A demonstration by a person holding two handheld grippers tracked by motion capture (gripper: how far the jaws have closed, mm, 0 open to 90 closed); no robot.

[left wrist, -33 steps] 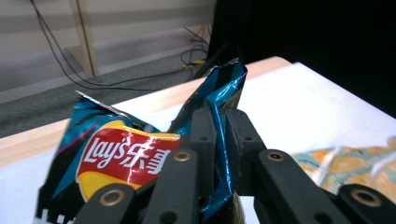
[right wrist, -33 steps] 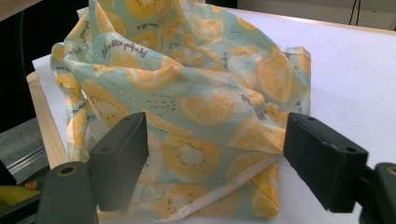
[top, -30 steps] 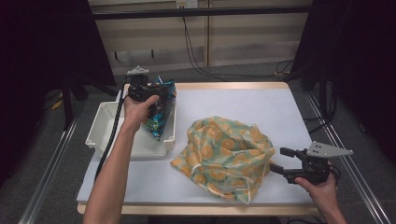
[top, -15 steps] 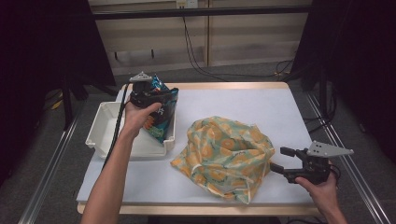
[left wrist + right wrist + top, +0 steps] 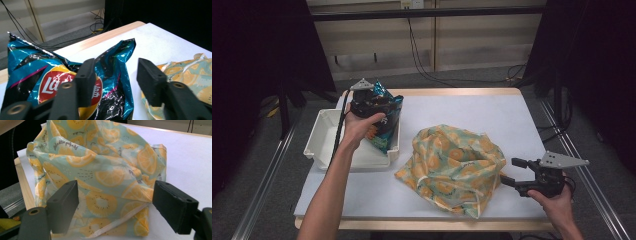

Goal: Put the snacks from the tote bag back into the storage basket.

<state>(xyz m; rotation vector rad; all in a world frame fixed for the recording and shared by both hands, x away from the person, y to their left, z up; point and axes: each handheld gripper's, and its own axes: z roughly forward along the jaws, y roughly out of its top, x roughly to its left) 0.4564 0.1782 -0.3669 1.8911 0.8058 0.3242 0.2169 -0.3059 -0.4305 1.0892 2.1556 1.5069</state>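
A blue crisp bag stands upright against the right wall of a white tray. My left gripper is at the bag's top. Its jaws have just been opening and now stand apart. In the left gripper view the crinkled bag lies between and beyond the left gripper, with neither pad pressing on it. A cloth bag printed with orange slices lies heaped mid-table. My right gripper rests just right of it, open. The right gripper faces the cloth bag with nothing between its jaws.
The white tray sits at the table's left edge. The white tabletop is bordered by a wooden rim. Cables run across the floor behind the table, and metal rails flank both sides.
The left gripper's jaws have spread apart at the top of the crisp bag, and the hand has shifted only slightly. The right hand and the cloth bag have stayed where they were.
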